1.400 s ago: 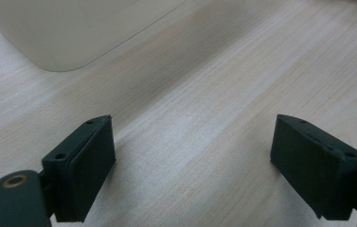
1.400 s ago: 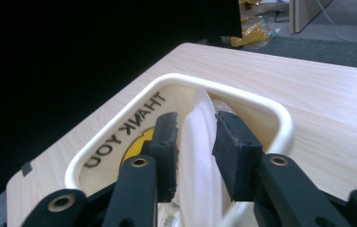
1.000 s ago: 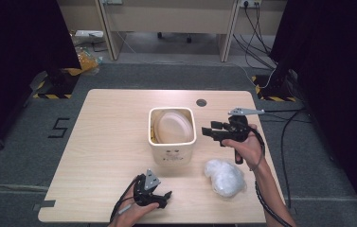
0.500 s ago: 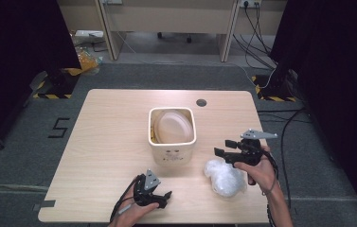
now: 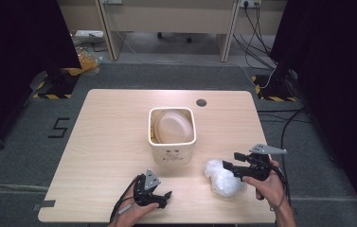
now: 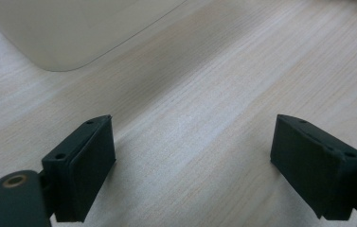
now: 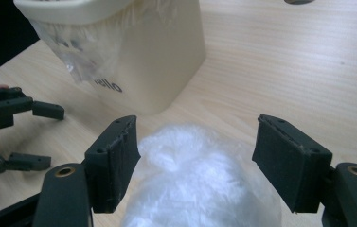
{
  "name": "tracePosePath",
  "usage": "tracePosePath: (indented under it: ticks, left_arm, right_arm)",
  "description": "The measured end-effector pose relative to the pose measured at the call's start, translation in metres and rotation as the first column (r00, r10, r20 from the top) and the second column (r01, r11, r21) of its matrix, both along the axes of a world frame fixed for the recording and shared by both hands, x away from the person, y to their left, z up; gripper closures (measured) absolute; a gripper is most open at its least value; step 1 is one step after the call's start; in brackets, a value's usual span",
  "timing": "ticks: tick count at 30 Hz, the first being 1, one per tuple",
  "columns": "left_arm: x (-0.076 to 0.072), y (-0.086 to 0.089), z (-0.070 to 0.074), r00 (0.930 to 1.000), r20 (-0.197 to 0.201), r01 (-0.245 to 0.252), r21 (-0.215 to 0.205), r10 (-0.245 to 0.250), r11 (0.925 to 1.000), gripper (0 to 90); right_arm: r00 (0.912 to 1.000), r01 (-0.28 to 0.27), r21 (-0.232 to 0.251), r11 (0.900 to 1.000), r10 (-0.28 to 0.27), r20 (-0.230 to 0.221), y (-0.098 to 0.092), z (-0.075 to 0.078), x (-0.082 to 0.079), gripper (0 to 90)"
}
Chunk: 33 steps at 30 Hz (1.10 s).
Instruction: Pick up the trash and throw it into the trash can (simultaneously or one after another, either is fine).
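Note:
A cream square bin (image 5: 172,153) stands mid-table with a clear liner and a pale round lid-like object (image 5: 171,127) inside. A crumpled white plastic bag (image 5: 222,178) lies on the table to the bin's front right. My right gripper (image 5: 229,165) is open and hangs just over the bag, whose top (image 7: 190,170) sits between the spread jaws. My left gripper (image 5: 163,195) is open near the front edge, low over bare wood (image 6: 195,137), with the bin's corner (image 6: 67,33) ahead.
The wooden table (image 5: 105,142) has a round cable hole (image 5: 201,102) behind the bin. Black curtains stand at both sides. Cables run over the grey floor at the right. The left gripper (image 7: 15,127) lies to the left in the right gripper view.
My right gripper has moved from beside the bin's right rim toward the front and down to the white bag. The left gripper has stayed in place.

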<state>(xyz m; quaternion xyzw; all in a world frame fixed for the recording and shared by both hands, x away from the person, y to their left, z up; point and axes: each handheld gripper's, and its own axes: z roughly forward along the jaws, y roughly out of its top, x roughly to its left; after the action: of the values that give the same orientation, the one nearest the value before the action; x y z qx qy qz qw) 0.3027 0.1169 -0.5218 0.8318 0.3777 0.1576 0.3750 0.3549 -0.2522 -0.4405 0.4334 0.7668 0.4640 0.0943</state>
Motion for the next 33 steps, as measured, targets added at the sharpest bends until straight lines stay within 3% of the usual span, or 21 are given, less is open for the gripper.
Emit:
tracePosePath:
  ticks: [18, 27, 33]
  left_arm:
    - [0.000, 0.000, 0.000, 1.0000, 0.000, -0.002, 0.000, 0.002, 1.0000, 13.7]
    - [0.000, 0.000, 0.000, 1.0000, -0.001, -0.002, 0.001, 0.002, 1.0000, 13.7]
    - [0.000, 0.000, 0.000, 1.0000, -0.001, -0.002, 0.001, 0.002, 1.0000, 13.7]
  right_arm:
    - [0.9989, 0.023, -0.030, 0.999, -0.024, -0.041, -0.005, -0.019, -0.014, 26.4]
    - [0.9975, 0.026, -0.086, 0.996, -0.032, -0.063, -0.001, -0.033, -0.011, 25.5]
    - [0.9952, 0.020, -0.078, 0.997, -0.027, -0.094, 0.002, -0.042, -0.008, 25.5]
